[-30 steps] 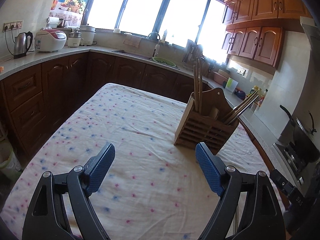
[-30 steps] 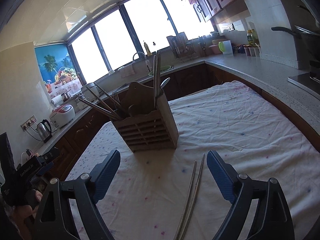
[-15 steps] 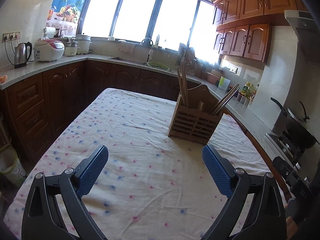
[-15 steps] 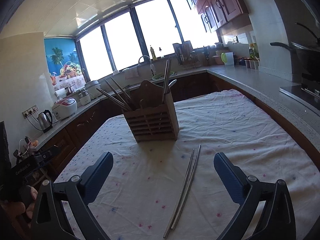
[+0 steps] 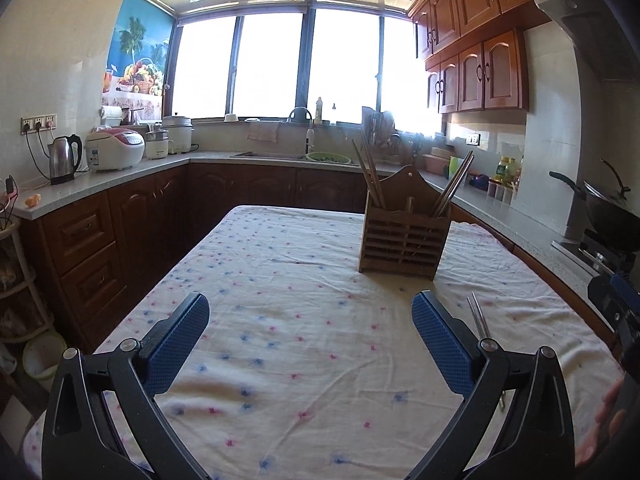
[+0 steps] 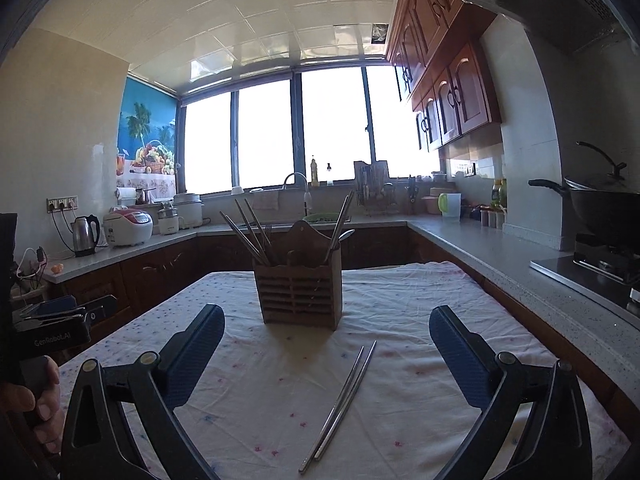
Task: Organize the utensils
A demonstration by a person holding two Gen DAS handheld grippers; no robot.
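A slatted wooden utensil holder (image 5: 404,234) (image 6: 299,290) stands upright on the table with chopsticks and a spoon in it. A pair of metal chopsticks (image 6: 342,400) (image 5: 478,318) lies flat on the cloth in front of it. My right gripper (image 6: 326,348) hovers over the near end of the table, open and empty, the loose chopsticks between and below its fingers. My left gripper (image 5: 310,330) is open and empty too, left of the loose chopsticks. Both point toward the holder from a distance.
A white cloth with pink and blue dots (image 5: 288,320) covers the table. Dark cabinets and a grey counter (image 6: 500,256) wrap around it, with a kettle (image 5: 63,159), rice cooker (image 5: 114,149), sink (image 5: 296,155) and a wok (image 6: 600,204) on a stove. A hand (image 6: 28,404) holds the left gripper's handle.
Both grippers have backed away from the holder and rolled level, so it looks smaller and upright. Their jaws have spread wider. The loose chopsticks have come into the left wrist view.
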